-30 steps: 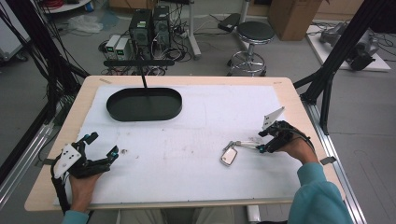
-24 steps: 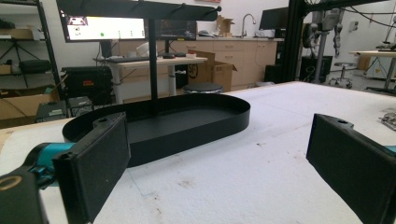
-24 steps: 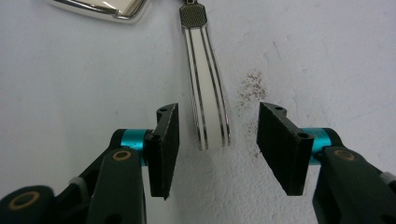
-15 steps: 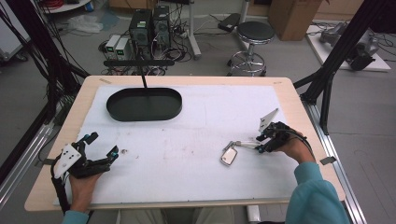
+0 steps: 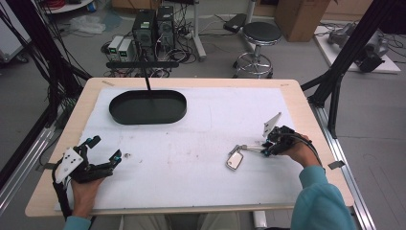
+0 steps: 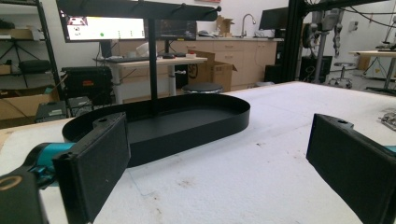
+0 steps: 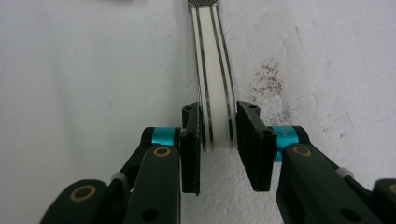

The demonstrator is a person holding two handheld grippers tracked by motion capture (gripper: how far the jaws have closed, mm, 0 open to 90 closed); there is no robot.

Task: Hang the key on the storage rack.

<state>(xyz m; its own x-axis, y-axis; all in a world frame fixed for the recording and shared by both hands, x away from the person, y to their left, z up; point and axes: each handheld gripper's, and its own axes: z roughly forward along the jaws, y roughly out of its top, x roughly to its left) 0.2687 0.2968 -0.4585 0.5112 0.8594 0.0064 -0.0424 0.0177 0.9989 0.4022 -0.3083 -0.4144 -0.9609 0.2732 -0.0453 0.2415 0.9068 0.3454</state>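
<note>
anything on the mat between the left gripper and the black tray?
Bare white mat between left gripper and black tray; left gripper view confirms.

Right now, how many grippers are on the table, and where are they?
2. The left gripper is at the near left corner, jaws open and empty. The right gripper is at the right side, closed on the strap of a watch.

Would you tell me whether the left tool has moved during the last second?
No. The left tool sits at the same spot near the table's left front edge.
</note>
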